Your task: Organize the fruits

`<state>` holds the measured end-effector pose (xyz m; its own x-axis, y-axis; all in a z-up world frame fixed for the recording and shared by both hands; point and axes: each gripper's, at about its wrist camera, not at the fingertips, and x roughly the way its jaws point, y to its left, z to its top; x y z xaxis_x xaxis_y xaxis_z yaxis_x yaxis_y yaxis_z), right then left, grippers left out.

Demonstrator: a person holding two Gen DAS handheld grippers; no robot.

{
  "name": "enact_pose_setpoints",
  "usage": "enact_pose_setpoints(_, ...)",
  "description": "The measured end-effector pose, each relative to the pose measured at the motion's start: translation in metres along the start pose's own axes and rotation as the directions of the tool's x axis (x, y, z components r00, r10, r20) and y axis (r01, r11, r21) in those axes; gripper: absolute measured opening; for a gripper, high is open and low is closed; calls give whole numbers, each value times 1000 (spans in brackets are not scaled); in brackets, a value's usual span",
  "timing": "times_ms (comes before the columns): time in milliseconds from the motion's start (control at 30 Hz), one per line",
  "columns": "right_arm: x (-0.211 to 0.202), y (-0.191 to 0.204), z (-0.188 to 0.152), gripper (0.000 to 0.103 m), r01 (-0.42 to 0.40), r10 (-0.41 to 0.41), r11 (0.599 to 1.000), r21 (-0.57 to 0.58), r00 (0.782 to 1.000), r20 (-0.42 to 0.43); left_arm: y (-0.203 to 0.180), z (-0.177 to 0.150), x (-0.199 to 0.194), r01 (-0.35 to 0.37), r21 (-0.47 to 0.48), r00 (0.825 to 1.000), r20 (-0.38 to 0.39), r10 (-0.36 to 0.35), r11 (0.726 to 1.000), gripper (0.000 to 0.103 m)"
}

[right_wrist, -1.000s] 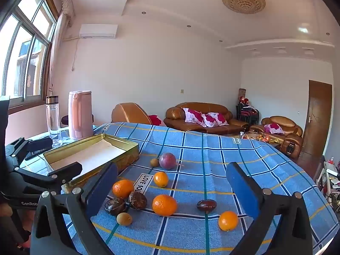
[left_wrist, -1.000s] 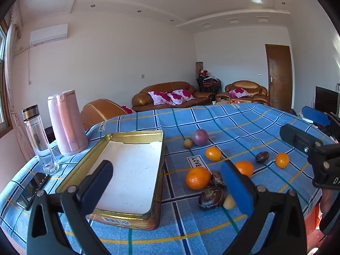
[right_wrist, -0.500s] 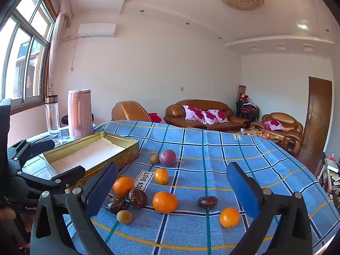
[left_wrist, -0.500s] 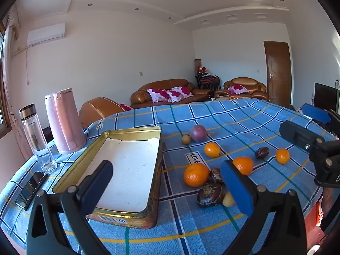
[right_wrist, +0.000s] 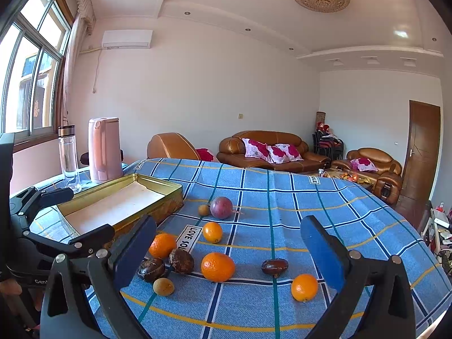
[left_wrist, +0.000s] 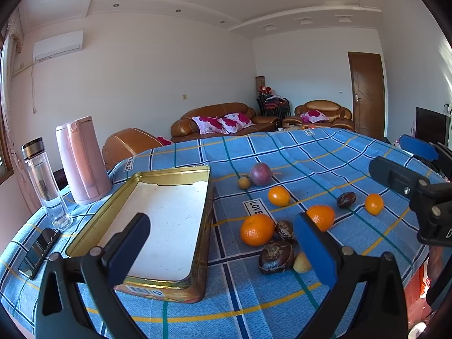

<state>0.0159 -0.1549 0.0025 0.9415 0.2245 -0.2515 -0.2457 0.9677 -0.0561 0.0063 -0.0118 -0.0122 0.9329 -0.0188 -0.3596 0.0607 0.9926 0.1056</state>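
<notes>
Orange and dark fruits lie loose on the blue-checked counter (right_wrist: 282, 197), lower centre of the right wrist view; gold tin (left_wrist: 158, 175) sits empty, centre-left in the left view. Left claw (left_wrist: 223, 243) and right claw (right_wrist: 228, 248) both released, holding nothing. Likely first pick: centre one claw over the nearest orange (right_wrist: 217, 266), close gently so it doesn't roll, then place it in the tin.

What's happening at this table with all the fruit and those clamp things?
A person is holding two hand-held grippers over a table with a blue checked cloth. Both the left gripper and the right gripper are open and hold nothing. Oranges, dark wrinkled fruits, a purple fruit and small yellowish ones lie loose on the cloth. The gold tin tray beside them holds no fruit yet, so sorting hasn't begun.
</notes>
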Motion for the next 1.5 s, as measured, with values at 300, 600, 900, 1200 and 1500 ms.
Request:
enact_pose_setpoints(300, 2, 0, -2, 102, -2, 2, 1000, 2, 1000, -8, 0, -2, 1, 2, 0, 1000, -4, -2, 1000, 103)
enact_pose_setpoints(600, 2, 0, -3, 102, -2, 2, 1000, 5, 1000, -13, 0, -2, 1, 2, 0, 1000, -4, -2, 1000, 103)
enact_pose_setpoints(900, 4, 1, -4, 102, -4, 4, 1000, 6, 1000, -20, 0, -3, 1, 2, 0, 1000, -5, -2, 1000, 103)
enact_pose_setpoints(1200, 4, 2, -4, 102, -5, 5, 1000, 8, 1000, -22, -1, -5, 2, 3, 0, 1000, -7, -3, 1000, 103)
enact_pose_setpoints(1500, 6, 0, -6, 102, 0, 1, 1000, 14, 1000, -31, -6, -9, 6, 10, 9, 1000, -21, -10, 1000, 103)
